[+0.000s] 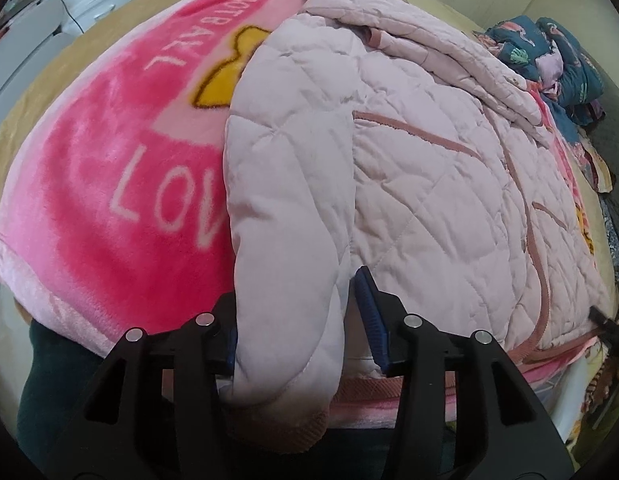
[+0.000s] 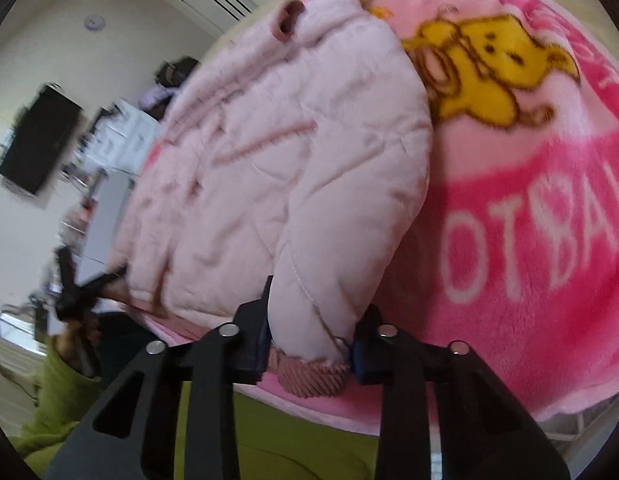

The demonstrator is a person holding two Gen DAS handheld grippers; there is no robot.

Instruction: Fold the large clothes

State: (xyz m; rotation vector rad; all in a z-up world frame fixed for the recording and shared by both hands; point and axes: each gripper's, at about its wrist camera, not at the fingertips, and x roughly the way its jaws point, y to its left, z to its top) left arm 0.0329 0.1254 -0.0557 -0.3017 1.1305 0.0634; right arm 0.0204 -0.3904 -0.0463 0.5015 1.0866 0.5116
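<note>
The pale pink quilted jacket (image 1: 409, 168) lies spread on the pink fleece blanket (image 1: 109, 168) that covers the bed, its bulk on the right half of the blanket as my left wrist camera sees it, with white lettering and a yellow cartoon print exposed to the left of it. One sleeve (image 1: 289, 280) hangs toward me over the near blanket edge and passes between the fingers of my left gripper (image 1: 301, 320). The jaws there stand partly apart; the right blue pad (image 1: 371, 316) shows a narrow gap to the cloth, and the left pad is hidden behind the sleeve, so I cannot tell whether this gripper presses the sleeve or only straddles it. The darker ribbed cuff of this sleeve sits low, near the gripper body. My right gripper (image 2: 307, 344) is closed on the other sleeve end (image 2: 309, 312): both pads bear on the padded cloth just above its ribbed dusty-pink cuff (image 2: 313, 376), which bulges out on the near side of the jaws. This view is blurred by motion, so finer detail is uncertain. Far left in the right wrist view, my other gripper appears at the jacket hem, with a green sleeve (image 2: 57, 392) below it. A dark blue patterned bundle (image 1: 557, 60) lies at the far right of the bed
</note>
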